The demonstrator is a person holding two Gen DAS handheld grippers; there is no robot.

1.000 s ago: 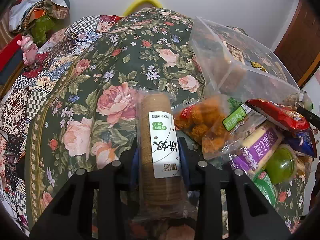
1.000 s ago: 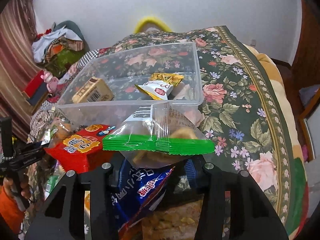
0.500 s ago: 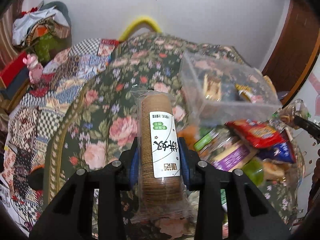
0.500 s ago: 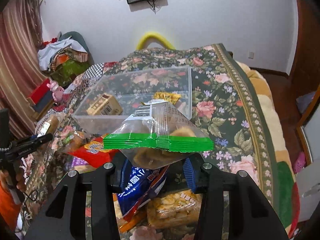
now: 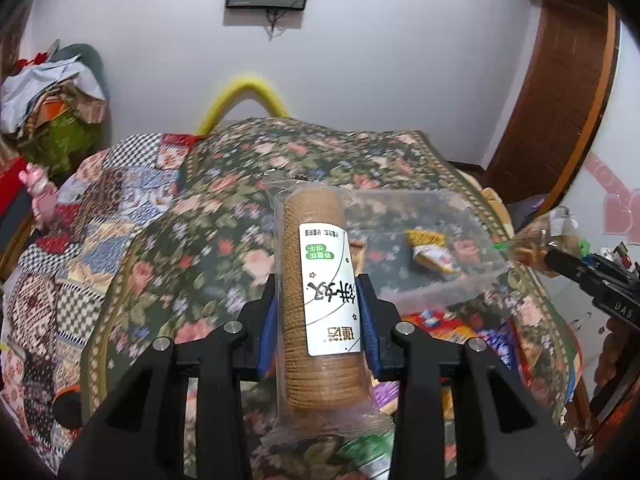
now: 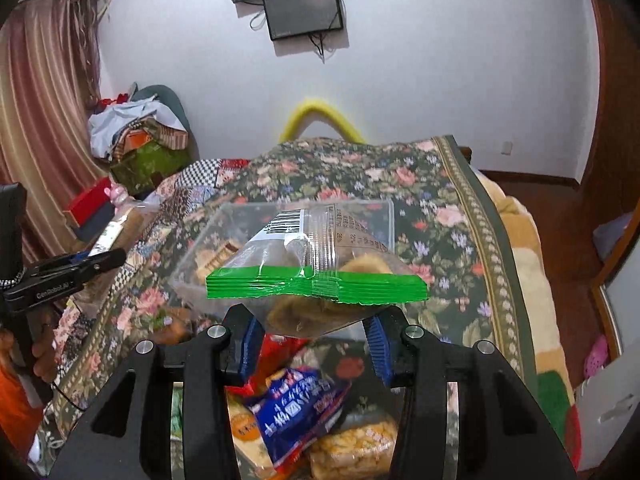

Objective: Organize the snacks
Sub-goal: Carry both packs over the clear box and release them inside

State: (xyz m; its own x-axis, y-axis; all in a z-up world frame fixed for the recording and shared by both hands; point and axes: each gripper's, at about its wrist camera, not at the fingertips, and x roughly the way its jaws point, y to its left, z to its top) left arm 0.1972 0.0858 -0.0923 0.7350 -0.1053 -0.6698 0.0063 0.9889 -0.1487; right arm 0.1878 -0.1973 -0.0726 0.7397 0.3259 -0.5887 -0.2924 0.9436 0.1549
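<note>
- The left gripper (image 5: pixel 318 312) is clamped on a clear-wrapped roll of round biscuits (image 5: pixel 320 292), its blue pads pressing both sides of the stack; the roll points away along the fingers, white label up.
- The roll is held up above the bed, its far end overlapping the near left corner of the clear plastic bin (image 5: pixel 476 280) in the left wrist view.
- The right gripper (image 6: pixel 312 332) pinches a clear snack bag with a green sealed band (image 6: pixel 316 284), the band lying crosswise above the fingers and brown pieces showing inside.
- That bag hangs in front of the clear plastic bin (image 6: pixel 188 256), which sits on the floral bedspread (image 6: pixel 440 216).
- Inside the bin lie a small yellow-and-white packet (image 5: pixel 430 250) and a tan boxed snack (image 6: pixel 216 254).
- Below the right gripper is a pile of loose snacks, among them a blue packet (image 6: pixel 300 404), a red packet (image 6: pixel 280 350) and a clear bag of yellow puffs (image 6: pixel 352 448).
- A patchwork quilt (image 5: pixel 72 240) lies left of the bedspread.
</note>
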